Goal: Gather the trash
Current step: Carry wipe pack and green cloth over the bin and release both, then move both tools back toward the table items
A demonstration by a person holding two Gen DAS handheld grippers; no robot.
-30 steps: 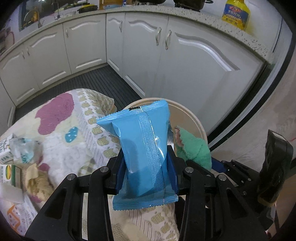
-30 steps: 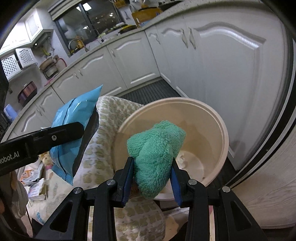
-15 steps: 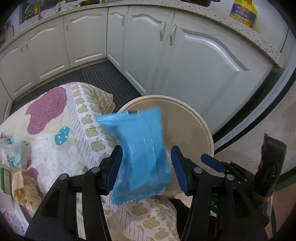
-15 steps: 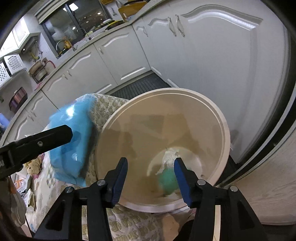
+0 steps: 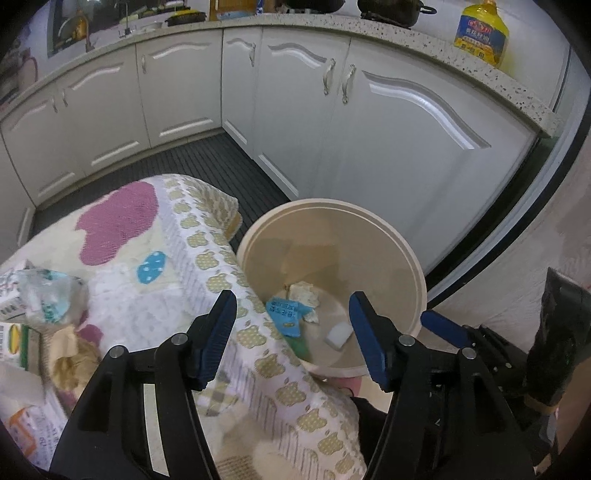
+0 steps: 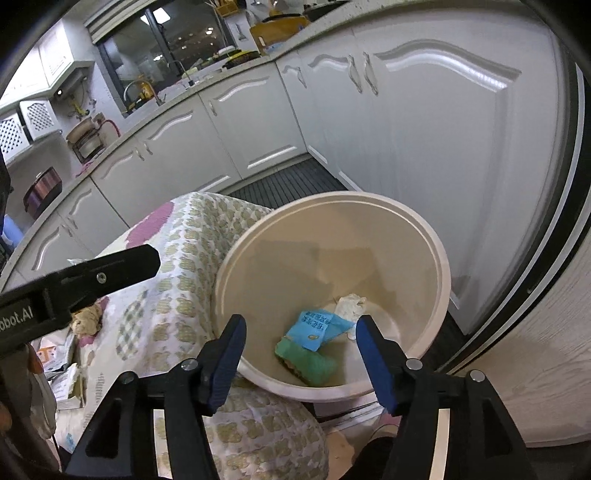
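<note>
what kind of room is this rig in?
Most likely a home kitchen: white cabinets run under a speckled counter, a bottle of cooking oil and a pot stand on it, and a tap sits below a window. A beige bin stands beside a cloth-covered table.

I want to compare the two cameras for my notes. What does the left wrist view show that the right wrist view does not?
Only the left wrist view shows the yellow oil bottle on the counter and a white block inside the bin.

Only the right wrist view shows the dark window and the green cloth nearly whole.

Both show the blue wrapper, crumpled paper, the patterned tablecloth, and jaws open with nothing between them.
</note>
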